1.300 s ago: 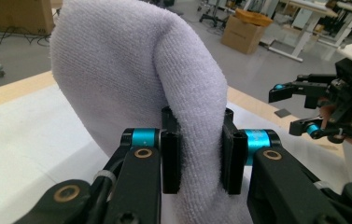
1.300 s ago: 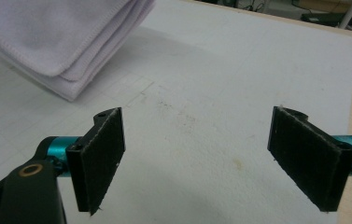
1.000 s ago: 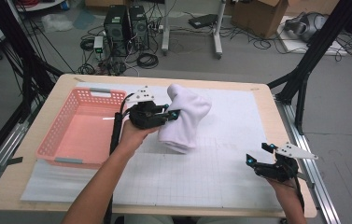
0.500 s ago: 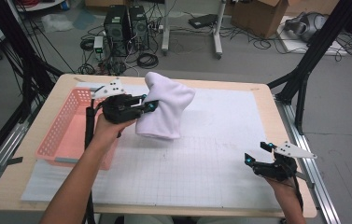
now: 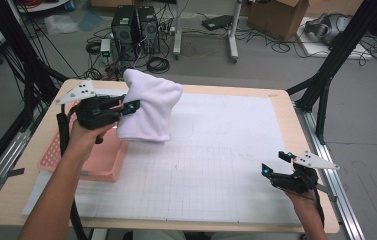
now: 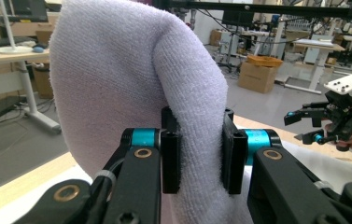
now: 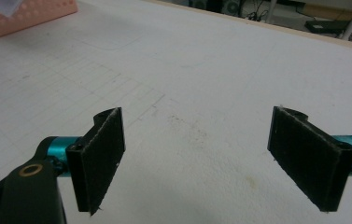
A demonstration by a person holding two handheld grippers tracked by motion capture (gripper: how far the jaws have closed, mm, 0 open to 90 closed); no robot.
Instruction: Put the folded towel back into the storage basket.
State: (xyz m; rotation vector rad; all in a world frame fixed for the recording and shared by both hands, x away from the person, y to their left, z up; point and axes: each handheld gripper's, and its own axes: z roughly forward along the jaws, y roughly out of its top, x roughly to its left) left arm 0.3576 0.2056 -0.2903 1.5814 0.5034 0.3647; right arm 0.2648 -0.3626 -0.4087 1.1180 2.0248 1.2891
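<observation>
- High view: left gripper [image 5: 128, 106] clamps a folded white towel [image 5: 148, 107], lifted off the table [image 5: 236, 95], hanging just above the right edge of the pink basket [image 5: 103, 162] at the table's left side.
- Left gripper view: 2 black pads [image 6: 170, 156] pinch a thick fold of towel [image 6: 117, 79] between them; cloth bulges up and over the jaws.
- Right gripper [image 5: 276, 164] near the table's front right corner, on the white grid mat [image 5: 211, 165], well apart from the towel.
- Right gripper view: jaws wide apart, nothing between, only mat [image 7: 201, 79] beyond.
</observation>
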